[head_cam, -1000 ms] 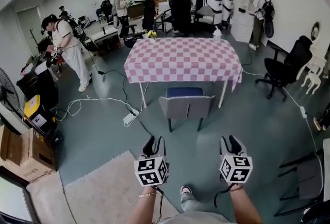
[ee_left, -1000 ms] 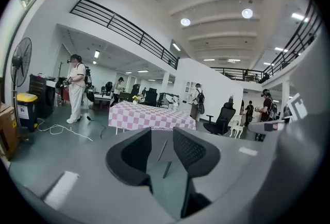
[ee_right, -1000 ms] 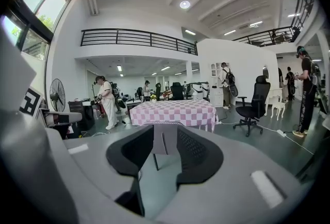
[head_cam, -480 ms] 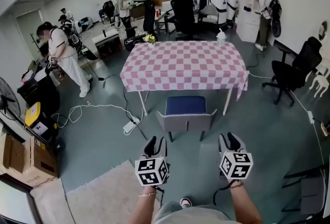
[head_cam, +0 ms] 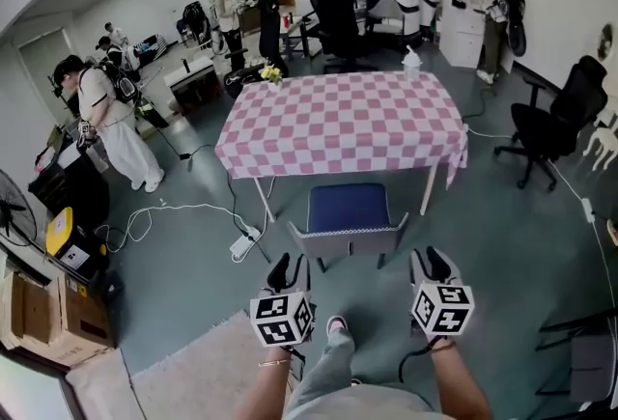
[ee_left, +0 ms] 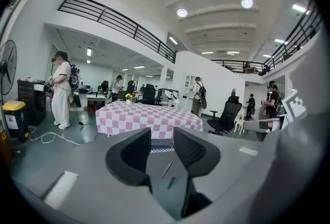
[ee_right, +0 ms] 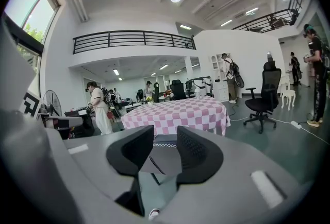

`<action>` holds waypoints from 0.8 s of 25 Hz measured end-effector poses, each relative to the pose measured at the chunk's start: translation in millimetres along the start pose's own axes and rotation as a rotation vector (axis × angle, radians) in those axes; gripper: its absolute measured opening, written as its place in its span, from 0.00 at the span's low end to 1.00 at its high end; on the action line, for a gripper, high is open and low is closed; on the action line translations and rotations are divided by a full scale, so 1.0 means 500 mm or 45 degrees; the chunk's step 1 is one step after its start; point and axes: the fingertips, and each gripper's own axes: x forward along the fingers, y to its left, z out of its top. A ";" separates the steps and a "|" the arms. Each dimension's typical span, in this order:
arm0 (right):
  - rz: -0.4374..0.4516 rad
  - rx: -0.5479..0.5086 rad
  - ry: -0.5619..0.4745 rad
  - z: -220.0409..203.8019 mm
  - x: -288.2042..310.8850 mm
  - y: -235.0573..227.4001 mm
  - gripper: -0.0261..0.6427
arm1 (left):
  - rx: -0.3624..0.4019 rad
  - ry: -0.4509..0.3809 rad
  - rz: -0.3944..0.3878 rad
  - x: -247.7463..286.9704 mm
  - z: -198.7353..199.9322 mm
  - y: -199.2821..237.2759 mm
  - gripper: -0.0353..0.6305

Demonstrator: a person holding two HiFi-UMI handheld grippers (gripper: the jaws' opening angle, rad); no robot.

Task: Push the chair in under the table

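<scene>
A chair (head_cam: pixel 349 215) with a blue seat and grey backrest stands pulled out in front of a table (head_cam: pixel 343 116) covered by a pink-and-white checked cloth. The backrest faces me. My left gripper (head_cam: pixel 288 271) and right gripper (head_cam: pixel 433 266) hover side by side just short of the backrest, apart from it, both open with nothing between the jaws. In the left gripper view the table (ee_left: pixel 147 117) and a sliver of the chair (ee_left: pixel 161 149) show past the jaws. The right gripper view shows the same table (ee_right: pixel 178 114) ahead.
A black office chair (head_cam: pixel 555 124) stands right of the table. Cables and a power strip (head_cam: pixel 239 241) lie on the floor at the table's left. Several people stand at the back and left. Cardboard boxes (head_cam: pixel 39 310) and a rug (head_cam: pixel 198 370) are near left.
I have walked forward: the chair and table are closer and larger in the head view. Both grippers stay level and open, now nearer the backrest.
</scene>
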 end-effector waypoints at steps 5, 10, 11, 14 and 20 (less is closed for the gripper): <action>-0.034 0.009 -0.003 0.034 0.086 -0.021 0.22 | -0.014 -0.004 -0.041 0.108 0.031 0.018 0.26; -0.065 -0.009 -0.038 0.107 0.189 -0.034 0.22 | -0.010 -0.038 -0.076 0.224 0.102 0.054 0.26; -0.072 -0.010 -0.049 0.125 0.214 -0.036 0.22 | -0.011 -0.046 -0.084 0.251 0.117 0.062 0.26; -0.088 -0.004 -0.073 0.172 0.288 -0.042 0.22 | -0.004 -0.058 -0.106 0.322 0.158 0.084 0.26; -0.089 0.007 -0.100 0.228 0.407 -0.046 0.22 | 0.004 -0.058 -0.136 0.442 0.199 0.121 0.26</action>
